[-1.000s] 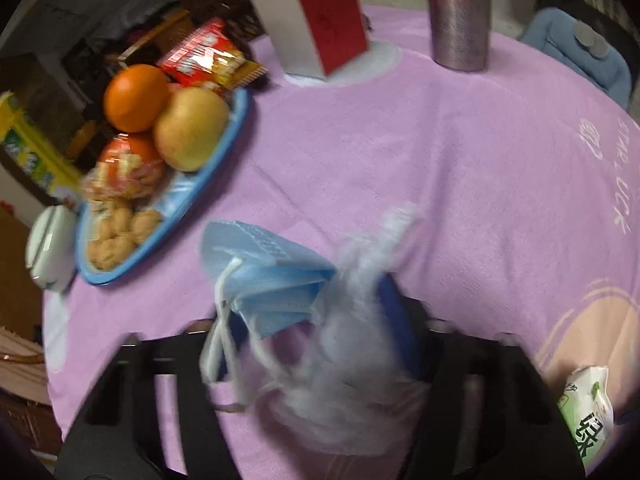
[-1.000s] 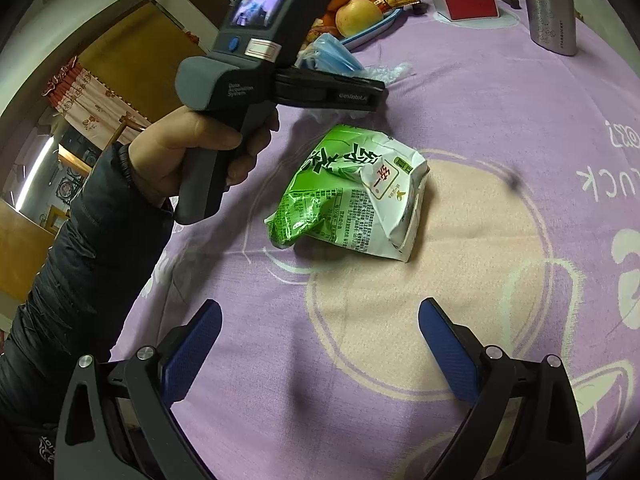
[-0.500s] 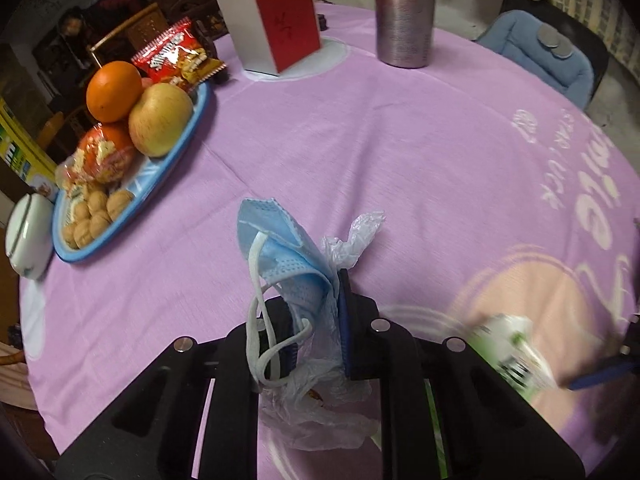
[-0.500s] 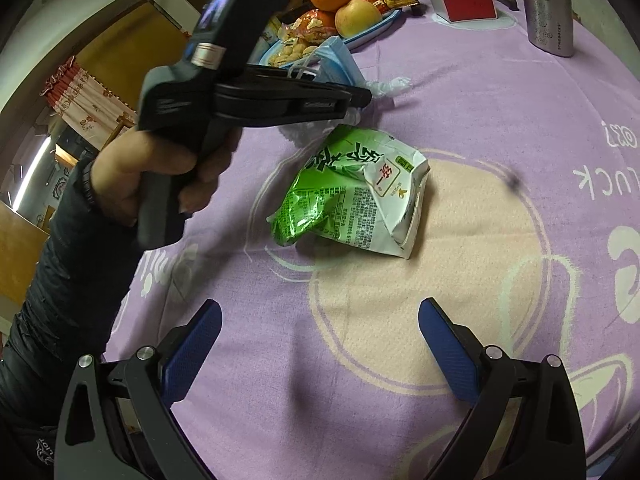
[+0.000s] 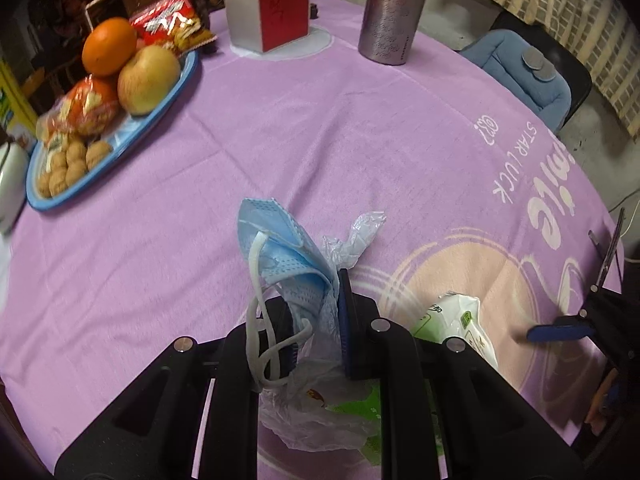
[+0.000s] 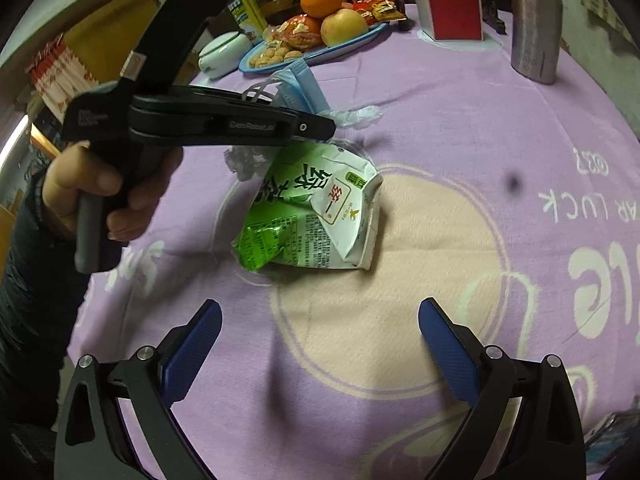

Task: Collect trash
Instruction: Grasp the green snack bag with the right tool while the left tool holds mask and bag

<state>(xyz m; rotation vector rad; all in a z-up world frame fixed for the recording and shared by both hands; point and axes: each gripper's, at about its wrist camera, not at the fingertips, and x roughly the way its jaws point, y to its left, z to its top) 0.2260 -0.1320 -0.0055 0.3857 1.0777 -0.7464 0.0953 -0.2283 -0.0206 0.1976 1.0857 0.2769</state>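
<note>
My left gripper (image 5: 316, 320) is shut on a blue face mask (image 5: 280, 248) and a crumpled clear plastic bag (image 5: 320, 412), held above the purple tablecloth. The mask (image 6: 300, 82) and the left gripper (image 6: 320, 128) also show in the right wrist view, lifted over the table. A crumpled green and white snack packet (image 6: 316, 216) lies on the cloth just below and right of the left gripper; it also shows in the left wrist view (image 5: 460, 320). My right gripper (image 6: 320, 340) is open and empty, a little in front of the packet.
A blue plate (image 5: 176, 88) with an orange, an apple, walnuts and snack packs sits at the far left. A red and white box (image 5: 268, 4) and a steel bottle (image 5: 392, 12) stand at the back. A blue cushioned chair (image 5: 528, 76) is beyond the table edge.
My left gripper closed on the mask and plastic bag, lifted them and moved right toward the green packet. The right gripper has not moved.
</note>
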